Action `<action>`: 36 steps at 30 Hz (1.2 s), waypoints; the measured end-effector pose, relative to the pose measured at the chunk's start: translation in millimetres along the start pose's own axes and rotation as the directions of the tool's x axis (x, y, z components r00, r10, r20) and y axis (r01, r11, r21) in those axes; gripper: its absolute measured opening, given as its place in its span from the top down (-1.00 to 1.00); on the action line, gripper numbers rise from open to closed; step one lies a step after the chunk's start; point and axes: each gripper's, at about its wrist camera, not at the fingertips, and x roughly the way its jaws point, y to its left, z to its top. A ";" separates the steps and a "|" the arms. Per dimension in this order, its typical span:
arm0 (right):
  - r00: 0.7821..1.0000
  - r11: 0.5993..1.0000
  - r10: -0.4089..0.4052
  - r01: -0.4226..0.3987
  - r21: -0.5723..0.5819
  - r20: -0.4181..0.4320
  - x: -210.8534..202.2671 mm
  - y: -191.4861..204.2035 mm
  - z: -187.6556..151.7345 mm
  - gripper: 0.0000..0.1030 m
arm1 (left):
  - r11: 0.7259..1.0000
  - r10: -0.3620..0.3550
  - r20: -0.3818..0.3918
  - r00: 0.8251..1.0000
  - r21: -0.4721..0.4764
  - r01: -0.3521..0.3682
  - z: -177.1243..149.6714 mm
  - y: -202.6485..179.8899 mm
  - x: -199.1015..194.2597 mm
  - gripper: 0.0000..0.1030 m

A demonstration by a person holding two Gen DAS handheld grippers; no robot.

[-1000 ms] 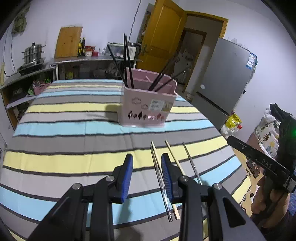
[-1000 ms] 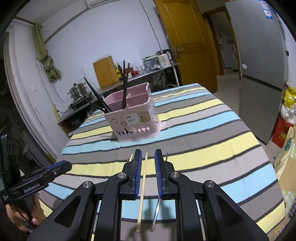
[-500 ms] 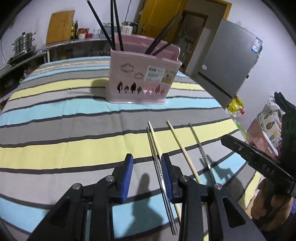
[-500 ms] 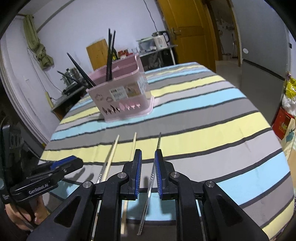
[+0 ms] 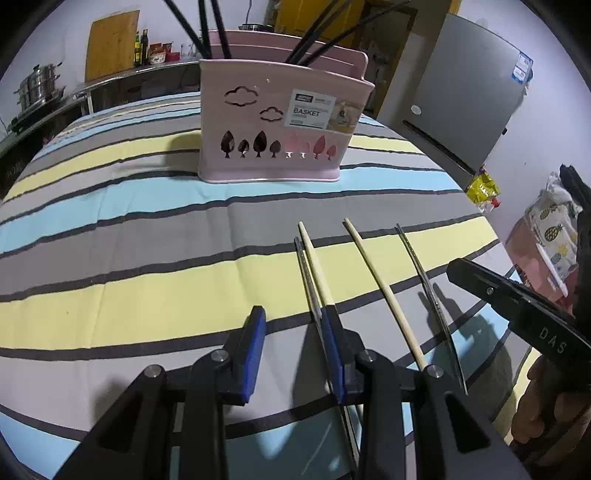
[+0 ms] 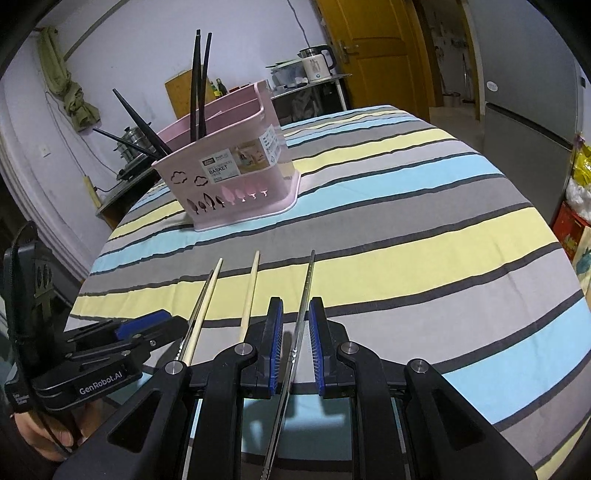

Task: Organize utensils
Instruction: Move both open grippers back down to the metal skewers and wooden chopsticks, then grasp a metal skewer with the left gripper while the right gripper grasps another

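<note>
In the left wrist view the black chopsticks (image 5: 207,27) standing in the pink basket (image 5: 280,122) are cut off by the top edge, and the near ends of the metal chopstick (image 5: 310,284) and the wooden one beside it pass under the left gripper (image 5: 295,350) (its right finger covers them). In the right wrist view the lone metal chopstick (image 6: 301,314) runs out past the bottom edge between the fingers of the right gripper (image 6: 295,343), whether the pads touch it cannot be told, and the basket's label is too small to read below "BASKET".
</note>
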 end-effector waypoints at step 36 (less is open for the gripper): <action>0.981 0.988 -0.132 0.119 -0.093 -0.143 57.7 12.6 25.1 0.72 | 0.997 0.075 -0.087 0.993 0.034 -0.072 35.4 15.6 25.8 0.51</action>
